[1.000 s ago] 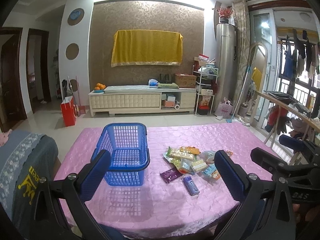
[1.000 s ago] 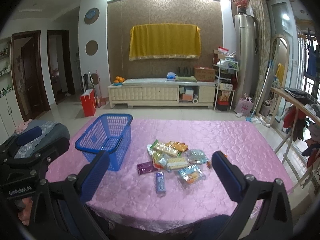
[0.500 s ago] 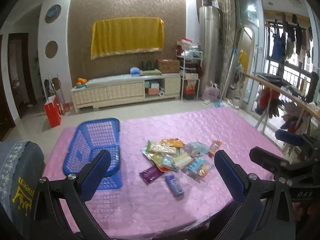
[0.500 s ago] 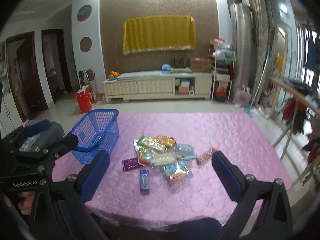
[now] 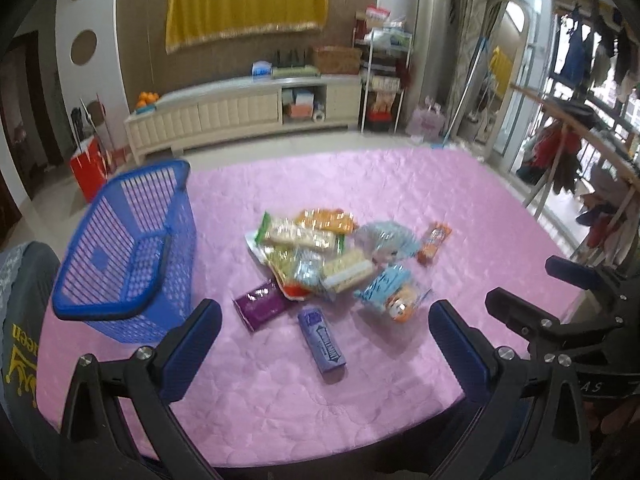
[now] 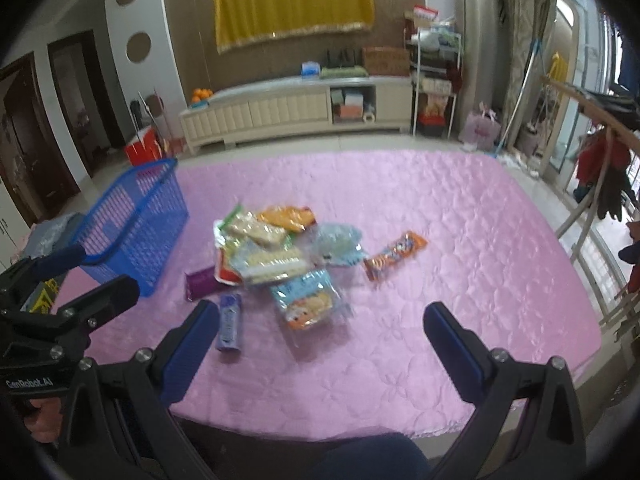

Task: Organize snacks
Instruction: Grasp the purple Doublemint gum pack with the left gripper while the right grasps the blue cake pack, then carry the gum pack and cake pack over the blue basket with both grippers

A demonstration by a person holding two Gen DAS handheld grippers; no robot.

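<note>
A pile of snack packets [image 5: 320, 256] [image 6: 276, 256] lies mid-table on the pink cloth [image 5: 400, 184]. An empty blue basket [image 5: 132, 248] [image 6: 136, 220] stands left of it. A purple pack [image 5: 261, 305], a violet gum pack [image 5: 322, 340] [image 6: 229, 322] and an orange bar [image 5: 434, 240] [image 6: 394, 254] lie around the pile. My left gripper [image 5: 324, 354] hovers open above the near table edge, in line with the gum pack. My right gripper [image 6: 322, 346] is open too, near the blue-orange packet [image 6: 308, 302]. Neither holds anything.
The table's near edge [image 6: 320, 428] runs just below both grippers. A grey cushion [image 5: 20, 320] sits at the left corner. Behind the table are a white cabinet [image 5: 240, 112], a red bag [image 5: 86, 168] on the floor and a clothes rack [image 5: 580, 152] at the right.
Both grippers have moved forward and tilted down toward the table, so the snack pile and basket look larger and closer. Both stayed open; nothing on the table has moved.
</note>
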